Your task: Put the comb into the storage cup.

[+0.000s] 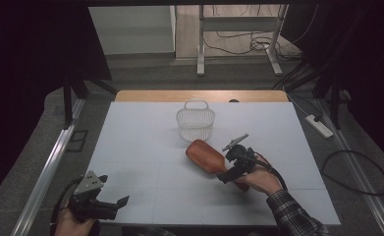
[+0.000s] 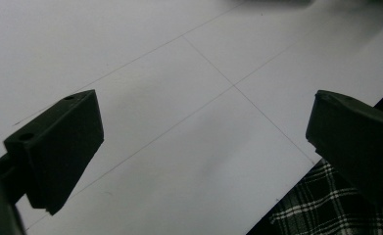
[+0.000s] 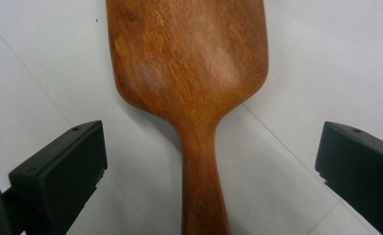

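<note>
The left tool was held idle over the near left corner of the desk, its jaws spread on nothing. Right of centre, the wooden paddle brush lay flat, just near of the white basket. The right tool straddled its handle, jaws spread and not touching. A centred, low closure on the narrow neck was judged best, so that the head would not swing.
</note>
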Motion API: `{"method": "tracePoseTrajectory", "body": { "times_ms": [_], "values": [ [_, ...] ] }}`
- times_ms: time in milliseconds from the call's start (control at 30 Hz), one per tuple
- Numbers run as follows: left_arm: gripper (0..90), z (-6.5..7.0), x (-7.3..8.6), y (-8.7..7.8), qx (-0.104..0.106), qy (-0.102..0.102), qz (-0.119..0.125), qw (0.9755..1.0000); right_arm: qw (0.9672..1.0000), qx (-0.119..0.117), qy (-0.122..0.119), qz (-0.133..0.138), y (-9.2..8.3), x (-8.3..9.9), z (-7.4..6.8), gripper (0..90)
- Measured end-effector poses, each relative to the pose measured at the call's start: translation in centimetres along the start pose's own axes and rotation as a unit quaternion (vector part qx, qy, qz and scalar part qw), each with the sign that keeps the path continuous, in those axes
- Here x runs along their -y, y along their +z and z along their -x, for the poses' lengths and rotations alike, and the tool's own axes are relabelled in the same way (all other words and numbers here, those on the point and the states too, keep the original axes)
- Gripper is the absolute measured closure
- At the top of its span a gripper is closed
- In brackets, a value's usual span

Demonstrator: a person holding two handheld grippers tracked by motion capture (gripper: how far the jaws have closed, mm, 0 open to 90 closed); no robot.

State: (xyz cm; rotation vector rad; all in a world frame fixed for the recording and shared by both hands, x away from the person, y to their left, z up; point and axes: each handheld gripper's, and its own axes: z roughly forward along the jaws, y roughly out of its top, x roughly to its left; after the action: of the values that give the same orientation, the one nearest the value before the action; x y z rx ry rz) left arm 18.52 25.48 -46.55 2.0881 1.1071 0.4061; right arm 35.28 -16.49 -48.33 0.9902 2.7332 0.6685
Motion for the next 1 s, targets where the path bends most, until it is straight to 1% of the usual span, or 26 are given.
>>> {"method": "tracePoseTrajectory", "body": {
  "times_ms": [67, 133, 200, 233, 333, 467, 600, 767, 900, 967, 1000],
  "values": [
    [1.3, 0.0, 0.0, 0.0, 0.000, 0.000, 0.000, 1.0000, 1.0000, 0.000, 0.001, -0.001, 0.1, 0.1, 0.0, 0.0],
    [1.3, 0.0, 0.0, 0.0, 0.000, 0.001, -0.001, 1.0000, 0.9999, -0.005, 0.004, -0.011, 0.7, 0.2, 0.1, 0.0],
    [1.3, 0.0, 0.0, 0.0, 0.000, 0.001, 0.000, 1.0000, 0.9999, -0.006, 0.007, -0.013, 0.8, 0.3, 0.2, 0.0],
    [1.3, 0.0, 0.0, 0.0, 0.000, 0.001, 0.000, 1.0000, 0.9997, -0.007, 0.011, -0.020, 1.1, 0.4, 0.2, 0.0],
    [1.3, 0.0, 0.0, 0.0, 0.000, 0.001, 0.000, 1.0000, 0.9995, -0.011, 0.013, -0.026, 1.3, 0.5, 0.3, 0.0],
    [1.3, 0.0, 0.0, 0.0, 0.000, 0.001, 0.000, 1.0000, 0.9993, -0.012, 0.009, -0.033, 1.5, 0.5, 0.3, 0.0],
    [1.3, 0.0, 0.0, 0.0, 0.000, 0.001, 0.000, 1.0000, 0.9993, -0.013, 0.006, -0.034, 1.6, 0.5, 0.1, 0.0],
    [1.3, 0.0, 0.0, 0.0, 0.000, 0.000, 0.000, 1.0000, 0.9991, -0.006, 0.002, -0.041, 1.8, 0.5, 0.1, 0.0],
    [1.3, 0.0, 0.0, 0.0, 0.000, 0.000, 0.000, 1.0000, 0.9992, -0.001, 0.001, -0.040, 1.8, 0.5, 0.1, 4.2],
    [1.3, 0.0, 0.0, 0.0, 0.000, 0.000, 0.000, 1.0000, 0.9993, 0.001, -0.004, -0.038, 1.8, 0.5, 0.0, 8.3],
    [1.3, 0.0, 0.0, 0.0, 0.000, 0.000, 0.000, 1.0000, 0.9993, 0.001, -0.006, -0.036, 1.7, 0.5, 0.0, 12.7]
  ]
}}
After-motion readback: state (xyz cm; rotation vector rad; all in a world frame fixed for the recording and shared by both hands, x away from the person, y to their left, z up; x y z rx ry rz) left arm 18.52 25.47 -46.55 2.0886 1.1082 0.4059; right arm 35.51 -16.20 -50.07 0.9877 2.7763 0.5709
